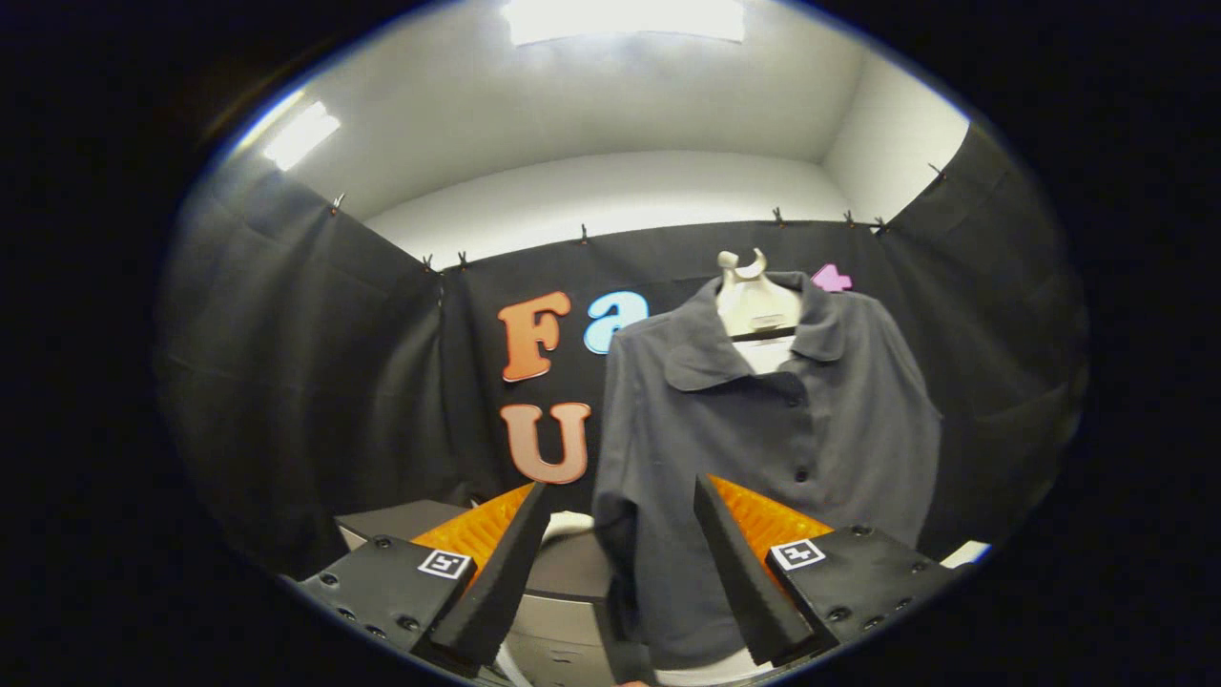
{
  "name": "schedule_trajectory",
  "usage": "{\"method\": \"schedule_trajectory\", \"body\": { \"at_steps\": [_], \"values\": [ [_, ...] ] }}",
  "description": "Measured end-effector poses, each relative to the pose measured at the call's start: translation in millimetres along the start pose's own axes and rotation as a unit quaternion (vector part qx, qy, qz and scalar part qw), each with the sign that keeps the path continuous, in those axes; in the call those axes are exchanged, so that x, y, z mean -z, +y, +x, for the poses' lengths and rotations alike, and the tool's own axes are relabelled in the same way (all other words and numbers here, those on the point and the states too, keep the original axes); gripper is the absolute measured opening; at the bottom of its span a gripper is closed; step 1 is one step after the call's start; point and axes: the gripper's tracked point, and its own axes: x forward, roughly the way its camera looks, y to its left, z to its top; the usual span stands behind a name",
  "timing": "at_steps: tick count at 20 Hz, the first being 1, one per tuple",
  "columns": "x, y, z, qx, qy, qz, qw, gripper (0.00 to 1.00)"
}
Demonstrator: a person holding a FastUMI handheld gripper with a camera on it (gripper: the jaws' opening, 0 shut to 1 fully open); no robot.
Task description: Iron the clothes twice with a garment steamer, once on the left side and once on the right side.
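A dark grey collared shirt [763, 448] with a button front hangs on a pale mannequin stand [754, 291], a little ahead of my fingers and slightly to the right. My gripper [620, 496] is open, with nothing held between its fingers. The shirt's left sleeve and lower hem hang in the gap between the fingertips, farther off. A white and grey rounded object [568, 558], possibly the steamer, sits low just beyond the left finger; its shape is partly hidden.
Black cloth walls [315, 382] close the booth on the left, back and right. A dark boxy surface [401, 520] lies low on the left behind the left finger. A small white thing [965, 553] peeks past the right finger.
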Motion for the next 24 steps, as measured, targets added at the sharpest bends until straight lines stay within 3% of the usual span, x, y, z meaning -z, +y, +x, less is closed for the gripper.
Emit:
{"method": "schedule_trajectory", "body": {
  "at_steps": [6, 13, 17, 24],
  "values": [
    [42.0, 69.7, 105.1, -0.024, 0.083, 0.037, 0.996, 0.98],
    [130.2, 115.9, 204.0, 0.008, 0.177, -0.065, 0.982, 0.98],
    [188.3, 118.3, 230.4, 0.016, 0.236, -0.072, 0.969, 0.98],
    [247.0, 89.1, 254.0, 0.064, 0.306, -0.026, 0.95, 0.98]
  ]
}}
